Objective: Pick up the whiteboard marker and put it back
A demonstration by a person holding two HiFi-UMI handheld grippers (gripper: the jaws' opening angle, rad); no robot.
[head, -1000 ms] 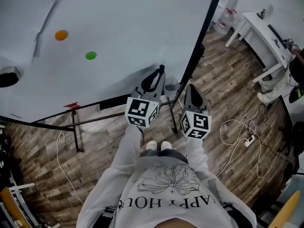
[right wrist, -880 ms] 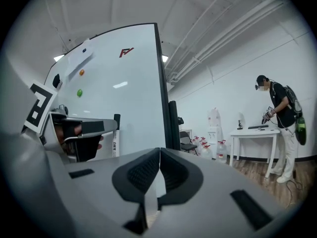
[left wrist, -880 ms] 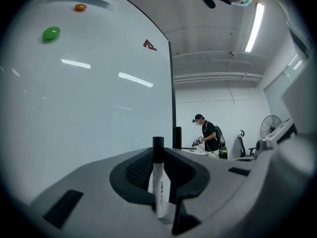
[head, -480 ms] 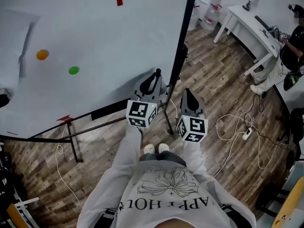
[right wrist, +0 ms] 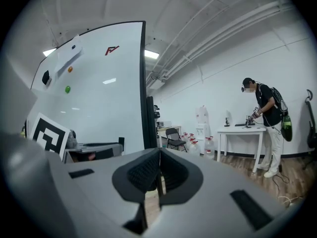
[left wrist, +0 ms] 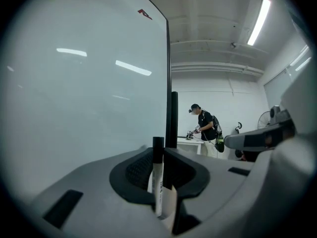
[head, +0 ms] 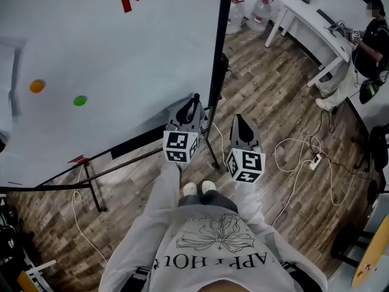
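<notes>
Whiteboard (head: 109,47) ahead, left gripper (head: 194,102) jaws tight on upright marker (left wrist: 157,182), right gripper (head: 239,123) jaws together, empty.

Wooden floor (head: 261,96) bears white cable (head: 294,186), power strip (head: 314,160).

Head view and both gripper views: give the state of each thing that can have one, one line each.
Left gripper: shut on the marker.
Marker: held upright, black end up.
Right gripper: shut, empty.
Whiteboard: standing on its frame, mostly blank.
Orange magnet: stuck to the whiteboard.
Green magnet: stuck to the whiteboard.
Person: standing, bent over a white table.
</notes>
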